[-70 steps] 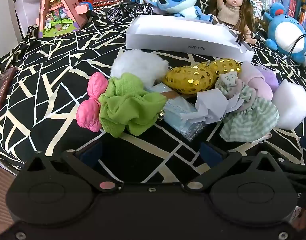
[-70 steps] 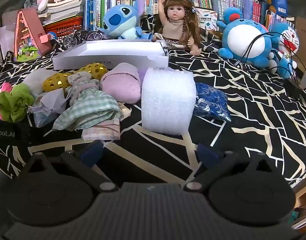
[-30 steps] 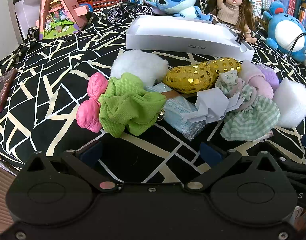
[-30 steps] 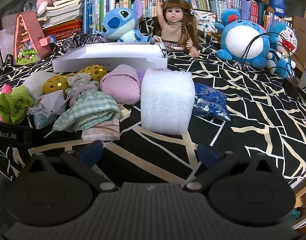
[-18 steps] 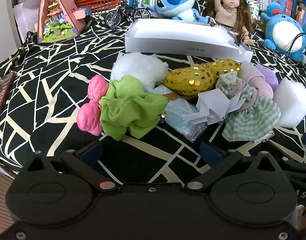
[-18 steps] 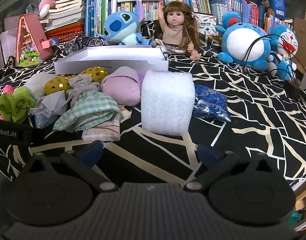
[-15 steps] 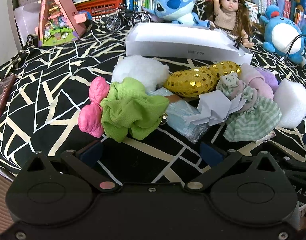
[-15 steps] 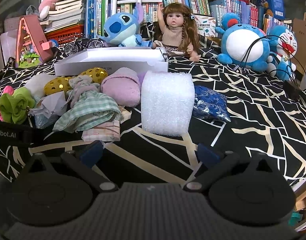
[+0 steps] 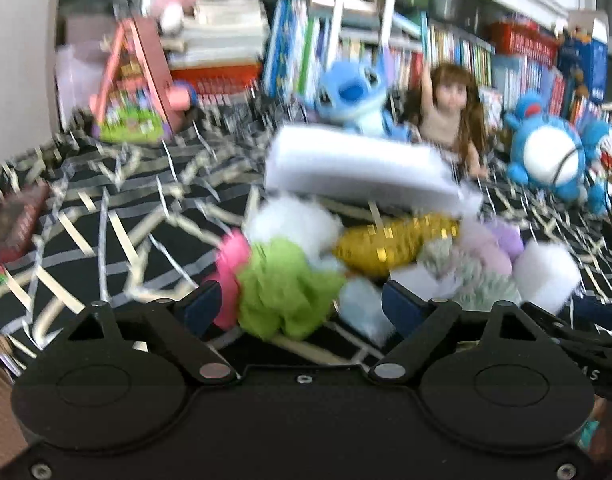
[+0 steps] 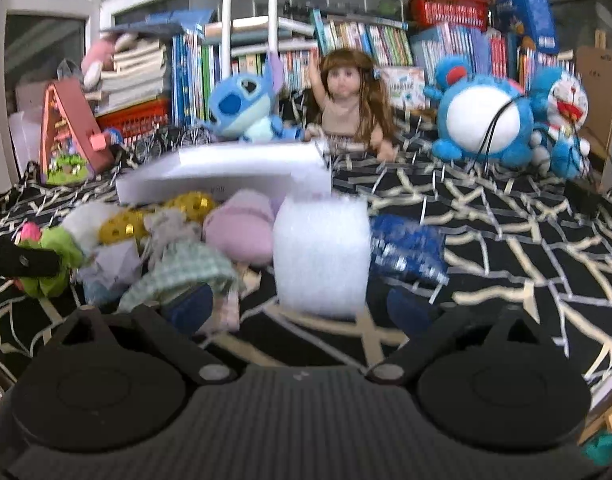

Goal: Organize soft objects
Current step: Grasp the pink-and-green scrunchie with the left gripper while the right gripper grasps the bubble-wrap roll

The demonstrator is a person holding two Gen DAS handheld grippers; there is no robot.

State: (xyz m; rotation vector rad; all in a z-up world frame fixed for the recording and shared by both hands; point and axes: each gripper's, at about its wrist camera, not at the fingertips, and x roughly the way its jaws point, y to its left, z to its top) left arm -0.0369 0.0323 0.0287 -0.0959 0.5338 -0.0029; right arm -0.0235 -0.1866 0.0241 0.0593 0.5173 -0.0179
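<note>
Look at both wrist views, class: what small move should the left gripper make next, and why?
Probably ease the left gripper forward over the green cloth. Its jaws are closing but pinch nothing yet, and that cloth lies nearest, in line with the gap. The white box behind the pile looks like the likely destination.

The left gripper [image 9: 296,307] has a smooth matte black housing with two round domed discs, silver pivot pins and small screws, and dark blue finger pads. At three o'clock runs a black strap with pale lettering. The right gripper [image 10: 298,304] matches, with ribbed grey housing.
</note>
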